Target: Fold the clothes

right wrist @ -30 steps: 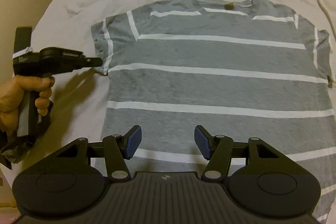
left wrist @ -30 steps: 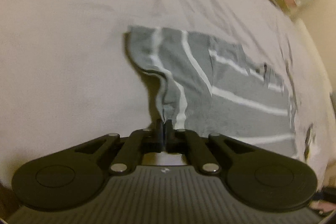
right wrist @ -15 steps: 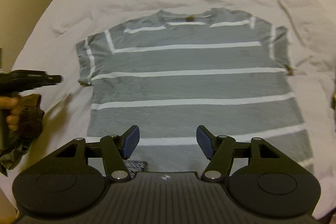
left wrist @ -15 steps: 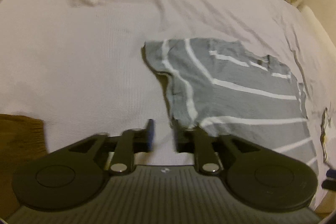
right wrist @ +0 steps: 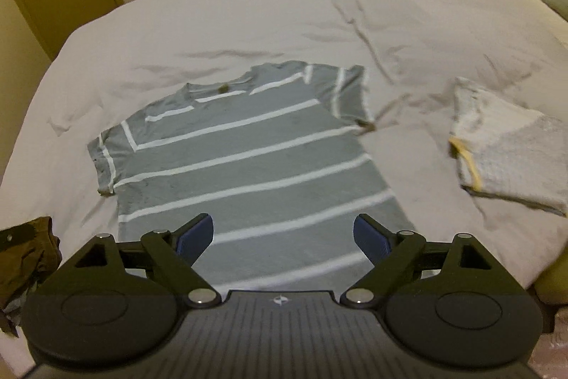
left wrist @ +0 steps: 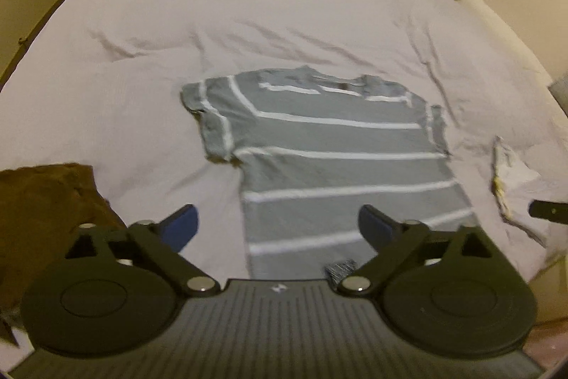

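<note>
On the bed (left wrist: 142, 34), seen from the left wrist, a grey T-shirt with white stripes (left wrist: 340, 166) lay spread flat, neckline at the far end and hem toward the camera. The left tool (left wrist: 278, 224) hung above the near edge with its blue-padded fingers (left wrist: 183, 224) wide apart and nothing between them, the shirt's lower left part showing in the gap. A brown garment (left wrist: 42, 212) lay bunched at the left edge, and a folded white cloth with a yellow trim (left wrist: 514, 180) sat to the right of the shirt, apart from it. From the right wrist, the same T-shirt (right wrist: 241, 158) lay angled across the white bed (right wrist: 248, 6), both short sleeves laid out. The right tool (right wrist: 284, 235) was likewise spread open and empty above the hem. The white cloth (right wrist: 507, 151) rested well to the right, and the brown garment (right wrist: 28, 254) at the far left edge.
</note>
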A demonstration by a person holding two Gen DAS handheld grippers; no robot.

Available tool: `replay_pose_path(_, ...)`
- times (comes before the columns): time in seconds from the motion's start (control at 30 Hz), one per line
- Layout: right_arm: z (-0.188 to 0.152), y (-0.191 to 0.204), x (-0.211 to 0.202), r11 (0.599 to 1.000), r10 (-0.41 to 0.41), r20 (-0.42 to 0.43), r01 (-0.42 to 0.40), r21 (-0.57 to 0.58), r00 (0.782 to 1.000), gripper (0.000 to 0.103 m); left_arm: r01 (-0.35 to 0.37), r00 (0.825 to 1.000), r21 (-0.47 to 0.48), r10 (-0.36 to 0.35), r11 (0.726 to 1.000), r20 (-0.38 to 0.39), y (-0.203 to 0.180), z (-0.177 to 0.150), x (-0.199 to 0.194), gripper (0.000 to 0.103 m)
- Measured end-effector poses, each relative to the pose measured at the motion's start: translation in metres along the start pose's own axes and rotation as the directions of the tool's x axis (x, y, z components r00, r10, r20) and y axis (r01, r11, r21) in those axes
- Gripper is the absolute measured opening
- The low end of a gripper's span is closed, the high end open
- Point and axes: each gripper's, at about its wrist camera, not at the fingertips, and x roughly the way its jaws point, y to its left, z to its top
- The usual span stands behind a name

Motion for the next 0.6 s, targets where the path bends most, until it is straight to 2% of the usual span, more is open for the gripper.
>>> replay_pose_path(0.2,-0.035,-0.02,-0.044,1.0,-0.019,0.009,0.019,-0.007,1.0,0.088,-0.015,1.0,0.115,0.015,0.993,0.005,-0.051,-0.037,-0.039,0.101)
replay_pose_path(0.33,-0.055,-0.027,-0.064,1.0,-0.027,0.0,0.027,-0.015,1.0,0.088,-0.009,1.0,0.093,0.01,0.996,-0.006,-0.061,-0.054,-0.057,0.101)
replay_pose_path(0.6,-0.079,-0.024,-0.093,0.999,-0.051,0.032,0.05,0.016,0.998,0.088,0.008,1.0,0.167,-0.009,0.986,0.004,-0.064,-0.057,-0.075,0.101)
